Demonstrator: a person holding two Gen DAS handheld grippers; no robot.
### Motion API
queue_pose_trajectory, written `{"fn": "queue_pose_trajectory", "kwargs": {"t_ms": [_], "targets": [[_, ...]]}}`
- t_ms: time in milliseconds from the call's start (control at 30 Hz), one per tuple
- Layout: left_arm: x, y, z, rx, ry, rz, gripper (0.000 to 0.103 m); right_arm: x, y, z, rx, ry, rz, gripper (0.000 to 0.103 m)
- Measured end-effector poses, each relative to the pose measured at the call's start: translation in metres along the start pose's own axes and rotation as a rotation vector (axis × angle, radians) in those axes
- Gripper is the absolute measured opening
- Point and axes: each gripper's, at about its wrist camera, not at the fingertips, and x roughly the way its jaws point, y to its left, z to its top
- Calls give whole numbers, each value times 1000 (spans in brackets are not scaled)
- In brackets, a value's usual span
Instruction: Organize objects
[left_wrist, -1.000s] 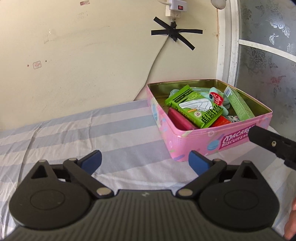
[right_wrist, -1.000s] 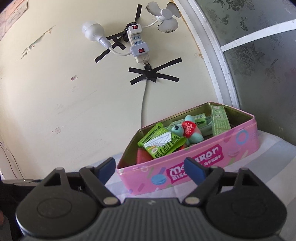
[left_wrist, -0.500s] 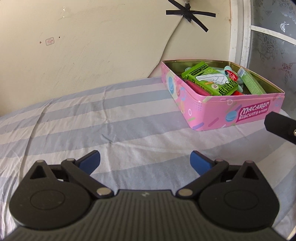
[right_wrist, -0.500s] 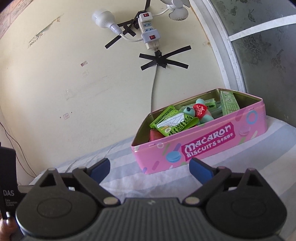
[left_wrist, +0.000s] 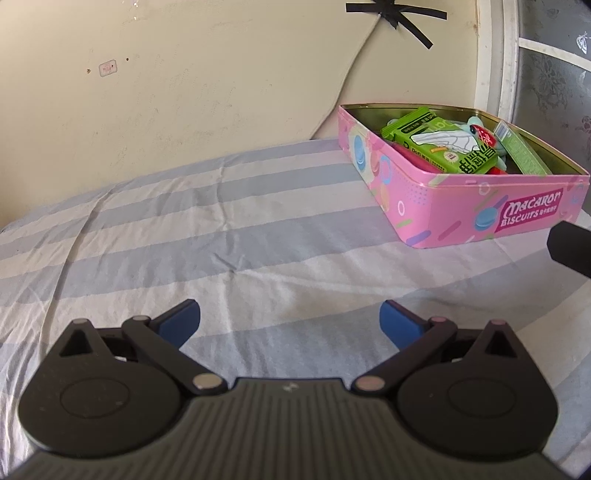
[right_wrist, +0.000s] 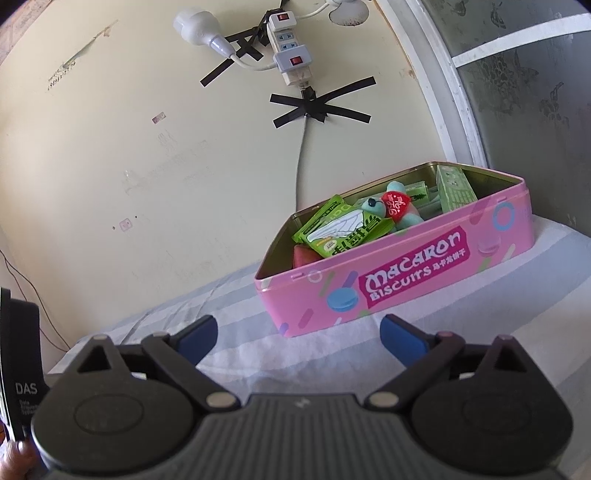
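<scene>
A pink "Macaron Biscuits" tin (left_wrist: 450, 218) stands open on the striped sheet at the far right; it also shows in the right wrist view (right_wrist: 406, 284). Inside lie a green snack packet (left_wrist: 443, 147), a small teal plush with a red heart (right_wrist: 391, 206), a green box (right_wrist: 454, 188) and a red item (right_wrist: 303, 254). My left gripper (left_wrist: 290, 319) is open and empty, well back from the tin over the sheet. My right gripper (right_wrist: 299, 334) is open and empty, just in front of the tin's long side. Part of the right gripper (left_wrist: 572, 251) shows at the left view's right edge.
The blue and white striped sheet (left_wrist: 221, 240) covers the surface. A cream wall (right_wrist: 147, 147) stands behind, with a taped power strip (right_wrist: 288, 48) and cable. A frosted window (right_wrist: 517, 92) is at the right. The left gripper's body (right_wrist: 18, 362) shows at the right view's left edge.
Both grippers have drawn back from the tin, which now looks smaller and farther. The left view has swung down and left over more sheet. Both jaws stay open.
</scene>
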Motion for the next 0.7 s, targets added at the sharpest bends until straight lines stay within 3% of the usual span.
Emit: {"fn": "queue_pose_trajectory", "kwargs": {"t_ms": [700], "targets": [[-13, -7, 1, 34, -41, 4, 103, 1, -9, 0, 32, -4, -14, 99]]}}
